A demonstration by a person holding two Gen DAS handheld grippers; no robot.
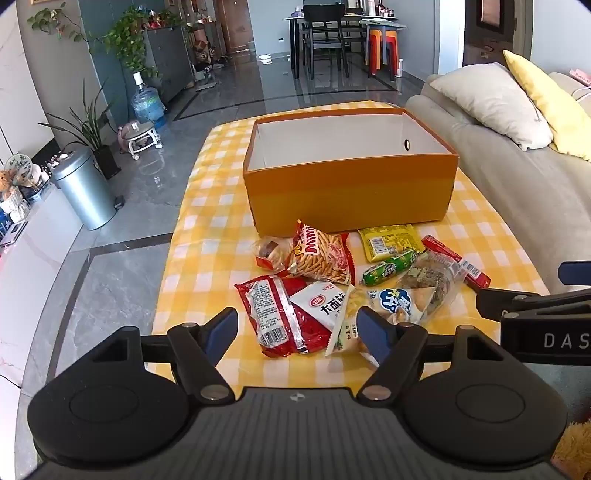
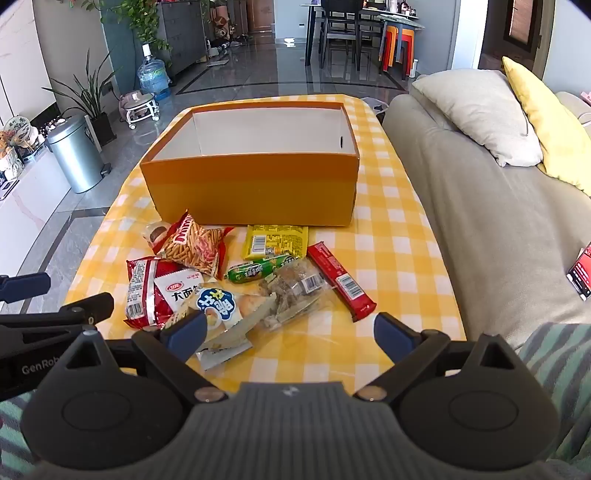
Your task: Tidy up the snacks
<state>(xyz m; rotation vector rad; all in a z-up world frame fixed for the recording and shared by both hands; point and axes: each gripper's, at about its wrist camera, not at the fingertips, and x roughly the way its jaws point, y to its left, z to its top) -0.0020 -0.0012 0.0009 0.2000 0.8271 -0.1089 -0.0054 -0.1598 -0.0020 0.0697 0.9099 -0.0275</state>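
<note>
Yellow-checked table point(image 1: 207, 229) up close, snack packets point(image 2: 236, 280) heaped at its near end: red noodle bag point(image 1: 280, 317), Mimi sticks point(image 1: 321, 254), green sausage point(image 2: 255, 271), red bar point(image 2: 341, 280). Left claw point(image 1: 297, 334) spread wide over the noodle bag, gripping nothing. Right claw point(image 2: 290, 332) gapes, empty. Behind, the orange box point(image 1: 347, 192); sofa point(image 2: 498, 221) right, trash can point(image 1: 83, 188) left, dining chairs beyond.

Glossy grey tile floor point(image 1: 110, 280), beige sofa point(image 2: 480, 206) w/ cushions, dining table point(image 1: 332, 22) at back.
</note>
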